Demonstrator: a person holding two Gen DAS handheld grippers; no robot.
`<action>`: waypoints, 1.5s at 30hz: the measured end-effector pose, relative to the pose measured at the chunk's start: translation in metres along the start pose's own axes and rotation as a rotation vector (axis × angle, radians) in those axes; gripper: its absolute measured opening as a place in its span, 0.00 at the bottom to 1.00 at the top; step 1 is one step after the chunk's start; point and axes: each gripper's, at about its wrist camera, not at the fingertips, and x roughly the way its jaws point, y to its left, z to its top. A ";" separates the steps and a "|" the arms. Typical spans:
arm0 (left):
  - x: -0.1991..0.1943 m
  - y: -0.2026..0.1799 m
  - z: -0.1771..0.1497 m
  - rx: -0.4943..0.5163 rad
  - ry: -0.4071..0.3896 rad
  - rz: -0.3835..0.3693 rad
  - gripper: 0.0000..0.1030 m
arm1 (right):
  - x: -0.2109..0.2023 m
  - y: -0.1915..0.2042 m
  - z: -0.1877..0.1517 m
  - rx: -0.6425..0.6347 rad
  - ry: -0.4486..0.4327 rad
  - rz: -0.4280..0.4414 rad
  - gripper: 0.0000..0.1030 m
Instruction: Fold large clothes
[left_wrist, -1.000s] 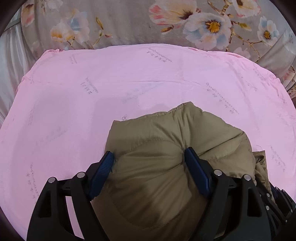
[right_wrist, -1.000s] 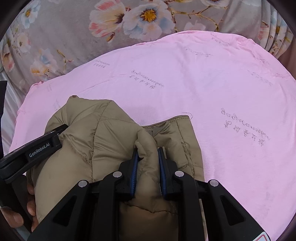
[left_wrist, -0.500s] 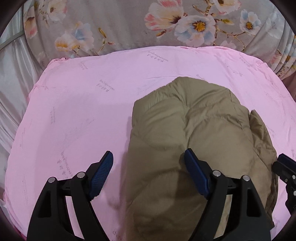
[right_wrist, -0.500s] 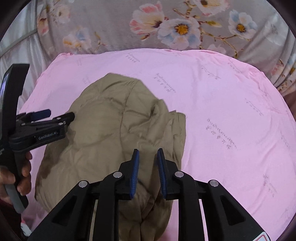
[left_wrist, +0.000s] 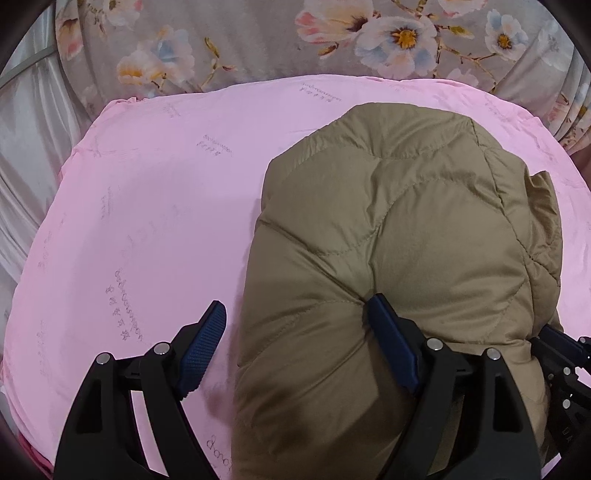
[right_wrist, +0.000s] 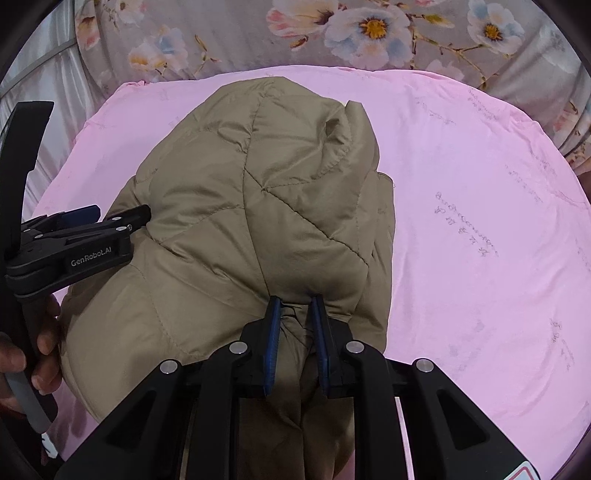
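A folded olive-brown quilted jacket (left_wrist: 406, 236) lies on a pink sheet (left_wrist: 155, 206); it also shows in the right wrist view (right_wrist: 258, 192). My left gripper (left_wrist: 295, 325) is open, its right finger pressed into the jacket's near left edge, its left finger over the sheet. It shows from the side in the right wrist view (right_wrist: 110, 229). My right gripper (right_wrist: 295, 306) is shut on a bunched fold of the jacket's near edge. Its tip shows at the right in the left wrist view (left_wrist: 554, 343).
A grey floral bedcover (right_wrist: 369, 33) lies beyond the pink sheet (right_wrist: 480, 221). Pale satin fabric (left_wrist: 26, 122) lies at the left. A hand (right_wrist: 40, 339) holds the left gripper's handle.
Both grippers have drawn back and lowered toward the jacket's near edge. The right gripper has closed on a fold of the jacket. The left gripper stays open.
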 end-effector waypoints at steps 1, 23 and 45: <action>0.001 -0.001 0.000 0.003 -0.002 0.005 0.76 | 0.002 0.001 0.000 -0.002 -0.001 -0.005 0.16; 0.008 -0.013 -0.001 0.018 -0.020 0.064 0.76 | 0.016 0.000 -0.001 0.016 -0.011 0.000 0.16; 0.017 0.080 0.002 -0.286 0.209 -0.354 0.91 | 0.003 -0.081 -0.009 0.283 0.089 0.118 0.57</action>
